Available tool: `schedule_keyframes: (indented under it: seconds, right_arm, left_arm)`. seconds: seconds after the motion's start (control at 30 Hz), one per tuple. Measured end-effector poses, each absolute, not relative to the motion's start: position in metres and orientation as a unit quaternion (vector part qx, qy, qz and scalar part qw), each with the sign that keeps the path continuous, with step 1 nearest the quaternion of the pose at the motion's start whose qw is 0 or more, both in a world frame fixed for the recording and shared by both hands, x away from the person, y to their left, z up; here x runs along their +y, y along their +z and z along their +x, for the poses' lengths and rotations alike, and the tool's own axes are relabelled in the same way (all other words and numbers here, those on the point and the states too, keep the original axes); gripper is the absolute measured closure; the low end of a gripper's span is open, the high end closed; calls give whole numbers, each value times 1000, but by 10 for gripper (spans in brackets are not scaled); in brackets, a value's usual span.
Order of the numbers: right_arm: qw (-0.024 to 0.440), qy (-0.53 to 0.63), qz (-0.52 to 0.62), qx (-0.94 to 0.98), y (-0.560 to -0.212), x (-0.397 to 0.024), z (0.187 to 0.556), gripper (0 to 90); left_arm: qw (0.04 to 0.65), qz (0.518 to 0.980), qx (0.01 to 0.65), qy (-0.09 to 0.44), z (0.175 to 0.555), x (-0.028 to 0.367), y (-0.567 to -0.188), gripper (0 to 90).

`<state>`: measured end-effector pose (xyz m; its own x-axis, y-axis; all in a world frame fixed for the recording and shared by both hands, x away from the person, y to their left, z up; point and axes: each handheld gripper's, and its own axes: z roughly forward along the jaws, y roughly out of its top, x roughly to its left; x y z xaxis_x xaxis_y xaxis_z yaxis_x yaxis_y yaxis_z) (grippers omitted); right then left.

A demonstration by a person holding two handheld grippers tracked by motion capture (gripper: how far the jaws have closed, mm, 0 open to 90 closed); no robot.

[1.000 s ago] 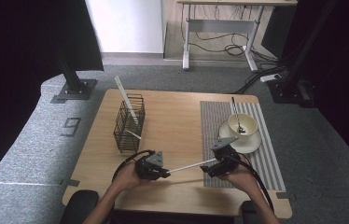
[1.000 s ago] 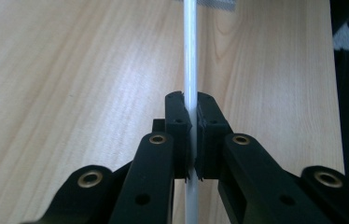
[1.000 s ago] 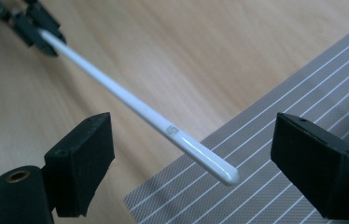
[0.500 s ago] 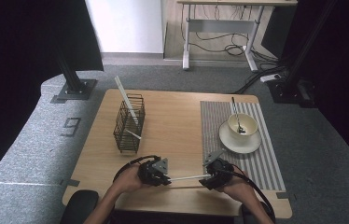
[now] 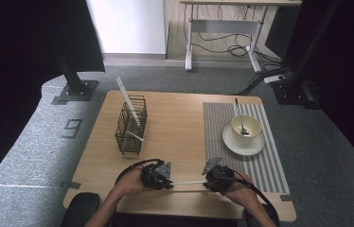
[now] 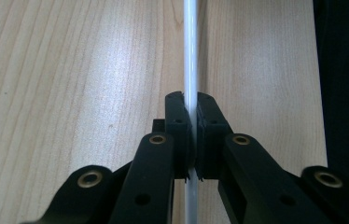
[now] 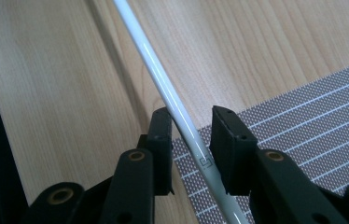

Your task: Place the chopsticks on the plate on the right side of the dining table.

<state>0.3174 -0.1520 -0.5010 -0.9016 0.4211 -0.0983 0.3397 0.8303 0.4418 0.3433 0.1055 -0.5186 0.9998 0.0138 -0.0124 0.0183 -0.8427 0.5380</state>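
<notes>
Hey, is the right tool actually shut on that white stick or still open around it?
Open. In the right gripper view, the right tool has the white stick between its jaws, which have just been closing; a gap shows beside the stick.

One marking is recorded on the grey floor mat [image 5: 33, 156] left of the table: a dark figure [image 5: 73, 128], readable as a 9. A small square emblem [image 7: 205, 162] is printed on the white chopstick [image 7: 163, 88]; no lettering is legible.
</notes>
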Motion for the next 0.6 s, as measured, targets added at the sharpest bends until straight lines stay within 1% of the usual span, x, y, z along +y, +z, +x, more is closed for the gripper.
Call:
schedule_keyframes:
  seconds: [0.33,0.6]
  right_arm:
    - [84,190,168,964,-499,-148,317,745]
    - [50,200,154,966,-496,-148,316,794]
  left_arm:
    - [287,958,2,5,345,107,-521,846]
    - [303,953,12,26,349,113,-520,804]
